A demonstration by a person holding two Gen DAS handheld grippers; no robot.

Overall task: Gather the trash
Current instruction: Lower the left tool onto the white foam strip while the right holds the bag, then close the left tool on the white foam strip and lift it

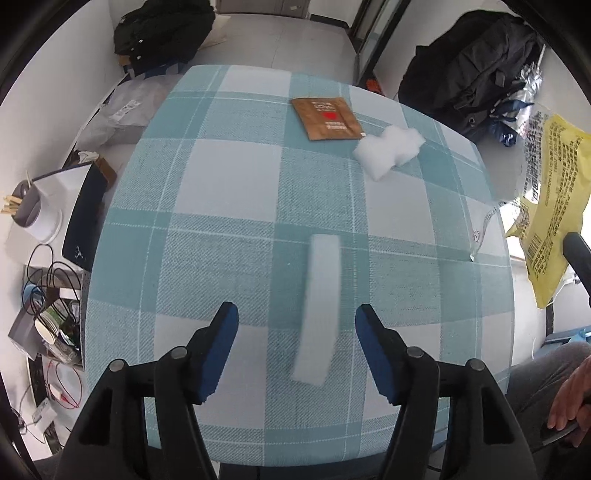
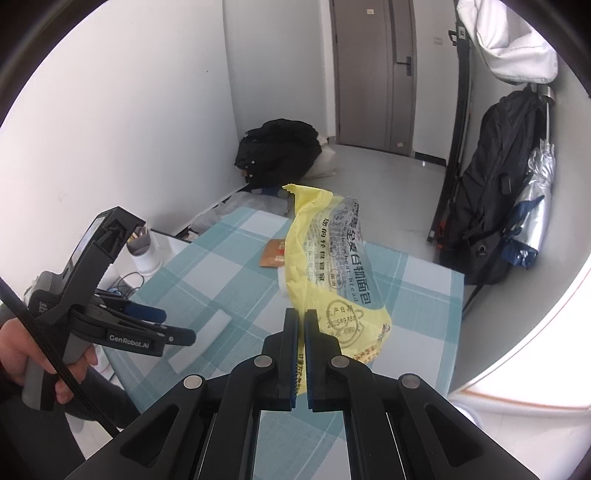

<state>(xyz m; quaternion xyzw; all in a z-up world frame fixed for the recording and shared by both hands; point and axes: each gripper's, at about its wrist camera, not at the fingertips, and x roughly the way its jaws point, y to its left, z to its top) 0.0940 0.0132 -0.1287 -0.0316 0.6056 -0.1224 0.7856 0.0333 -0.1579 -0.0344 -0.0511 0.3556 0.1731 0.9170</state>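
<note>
My left gripper (image 1: pixel 295 308) points down over the teal checked table (image 1: pixel 221 221), open. A blurred white foam strip (image 1: pixel 319 306) lies between its blue pads (image 1: pixel 221 343), with a gap on each side. In the right wrist view the same strip (image 2: pixel 201 343) rests on the cloth just past the left gripper (image 2: pixel 179 326). My right gripper (image 2: pixel 301 314) is shut on a yellow printed bread bag (image 2: pixel 332 266), which hangs over the table's right side (image 1: pixel 550 221). A brown packet (image 1: pixel 327 118) and a white foam lump (image 1: pixel 389 149) lie at the far end.
A black backpack (image 1: pixel 472 66) and folded silver umbrella (image 2: pixel 532 206) stand right of the table. Another black bag (image 1: pixel 162 33) sits on the floor beyond. A cup with sticks (image 1: pixel 33 210), a dark tablet (image 1: pixel 85 214) and tangled cables (image 1: pixel 48 321) crowd the left side.
</note>
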